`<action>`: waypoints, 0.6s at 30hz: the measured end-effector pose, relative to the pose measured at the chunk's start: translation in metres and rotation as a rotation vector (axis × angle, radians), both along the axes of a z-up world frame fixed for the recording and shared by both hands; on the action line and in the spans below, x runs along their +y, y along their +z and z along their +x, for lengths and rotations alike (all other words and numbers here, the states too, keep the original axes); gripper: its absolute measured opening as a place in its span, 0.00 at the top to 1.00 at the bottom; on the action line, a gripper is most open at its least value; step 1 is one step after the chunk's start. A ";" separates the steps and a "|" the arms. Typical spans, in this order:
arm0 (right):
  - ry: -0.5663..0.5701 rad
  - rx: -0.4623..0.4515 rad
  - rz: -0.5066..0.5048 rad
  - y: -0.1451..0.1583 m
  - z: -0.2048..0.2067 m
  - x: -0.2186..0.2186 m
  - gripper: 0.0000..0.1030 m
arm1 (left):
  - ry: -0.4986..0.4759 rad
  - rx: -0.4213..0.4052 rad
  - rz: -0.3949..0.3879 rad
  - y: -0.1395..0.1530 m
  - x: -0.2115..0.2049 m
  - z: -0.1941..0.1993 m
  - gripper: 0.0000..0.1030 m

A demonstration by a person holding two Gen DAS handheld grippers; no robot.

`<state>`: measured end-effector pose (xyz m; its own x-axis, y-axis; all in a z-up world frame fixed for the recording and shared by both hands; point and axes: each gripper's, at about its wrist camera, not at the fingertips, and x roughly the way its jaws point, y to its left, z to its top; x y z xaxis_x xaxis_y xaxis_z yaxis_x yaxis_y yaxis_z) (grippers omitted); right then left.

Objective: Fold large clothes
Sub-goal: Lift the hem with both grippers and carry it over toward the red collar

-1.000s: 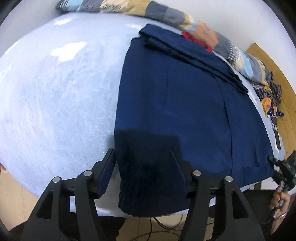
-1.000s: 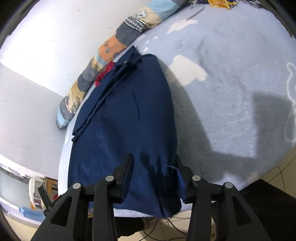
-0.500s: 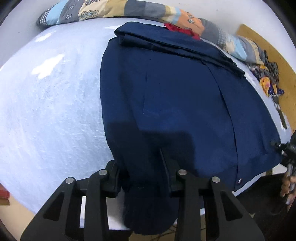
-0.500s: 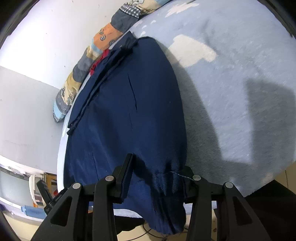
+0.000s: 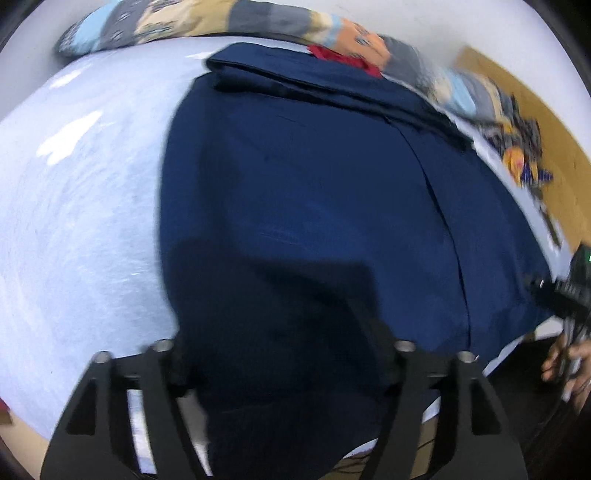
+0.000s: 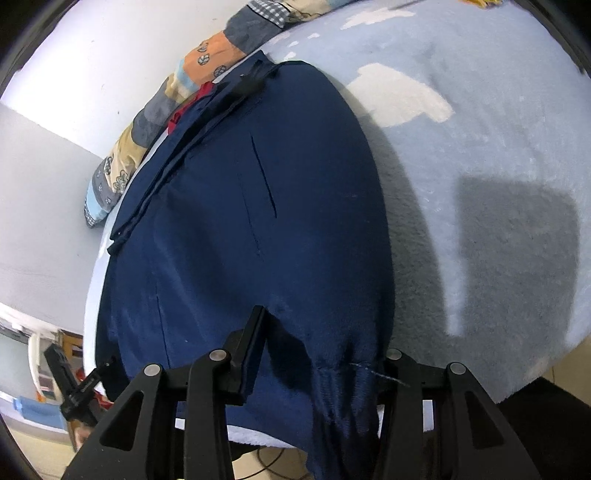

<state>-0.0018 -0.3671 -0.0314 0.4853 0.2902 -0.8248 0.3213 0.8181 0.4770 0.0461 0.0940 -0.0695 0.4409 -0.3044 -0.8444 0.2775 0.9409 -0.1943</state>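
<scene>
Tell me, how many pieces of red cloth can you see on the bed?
1. A red cloth lies at the far end of the navy garment, squeezed between it and the patchwork quilt by the wall. More could be hidden under the garment.

Both tools are matte black: the left gripper [image 5: 284, 354] and the right gripper [image 6: 317, 354] each carry flat, triangular cut-out linkage arms pinned with round silver screws. Their fingers [image 6: 251, 343] are plain black slabs.
</scene>
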 end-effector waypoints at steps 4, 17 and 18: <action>-0.015 0.000 -0.008 0.000 -0.002 0.000 0.60 | 0.011 -0.046 0.057 0.002 -0.007 -0.003 0.45; 0.038 -0.272 0.165 0.049 -0.027 -0.003 0.91 | 0.073 -0.180 -0.163 0.048 0.029 -0.027 0.86; 0.043 -0.316 0.208 0.054 -0.030 -0.005 0.91 | 0.069 -0.188 -0.169 0.052 0.029 -0.030 0.86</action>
